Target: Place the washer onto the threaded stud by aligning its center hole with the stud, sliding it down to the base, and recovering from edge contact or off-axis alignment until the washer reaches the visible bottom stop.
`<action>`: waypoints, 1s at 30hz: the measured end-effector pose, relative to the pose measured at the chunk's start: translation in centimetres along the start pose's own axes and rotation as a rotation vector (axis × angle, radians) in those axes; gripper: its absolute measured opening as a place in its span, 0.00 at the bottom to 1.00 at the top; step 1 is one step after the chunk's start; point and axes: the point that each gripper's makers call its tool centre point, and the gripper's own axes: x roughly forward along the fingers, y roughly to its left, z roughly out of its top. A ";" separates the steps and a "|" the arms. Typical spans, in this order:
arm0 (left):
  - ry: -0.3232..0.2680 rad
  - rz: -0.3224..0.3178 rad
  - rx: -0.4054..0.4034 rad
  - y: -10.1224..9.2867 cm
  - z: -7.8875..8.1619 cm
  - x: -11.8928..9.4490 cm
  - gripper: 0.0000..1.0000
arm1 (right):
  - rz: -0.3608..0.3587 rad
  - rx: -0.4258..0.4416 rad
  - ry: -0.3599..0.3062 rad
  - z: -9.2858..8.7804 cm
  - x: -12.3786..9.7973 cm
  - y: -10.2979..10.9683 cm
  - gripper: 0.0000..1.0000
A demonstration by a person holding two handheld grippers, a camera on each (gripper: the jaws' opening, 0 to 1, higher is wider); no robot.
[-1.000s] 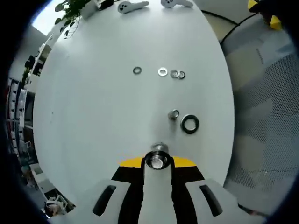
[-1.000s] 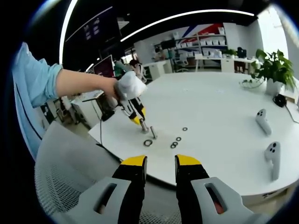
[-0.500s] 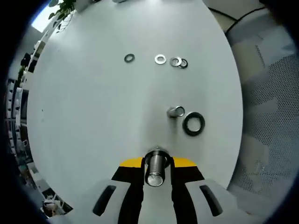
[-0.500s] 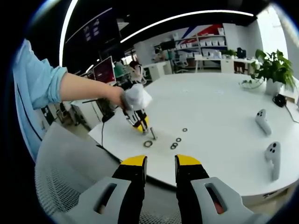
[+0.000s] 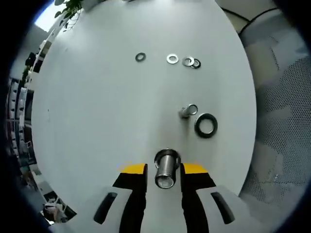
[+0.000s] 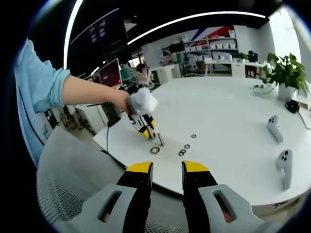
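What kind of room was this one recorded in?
Most likely an open-plan office or lab. The work happens on a large white table, with shelving along the far wall, a monitor at a desk behind, a potted plant, and strip lighting overhead.

A round white table (image 6: 233,111) fills an open office; shelving (image 6: 214,43) behind; a potted plant (image 6: 284,73) beside.
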 end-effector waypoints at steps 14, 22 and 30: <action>-0.267 0.032 -0.164 -1.7 2.8 -5.8 0.28 | 0.008 -0.007 0.003 0.0 0.0 0.1 0.25; -0.347 0.053 -0.204 -3.7 3.1 -8.6 0.29 | 0.009 -0.006 0.001 0.0 -0.1 0.2 0.25; -0.398 0.108 -0.266 -4.9 1.5 -11.3 0.29 | 0.013 -0.006 0.000 0.0 -0.1 0.3 0.26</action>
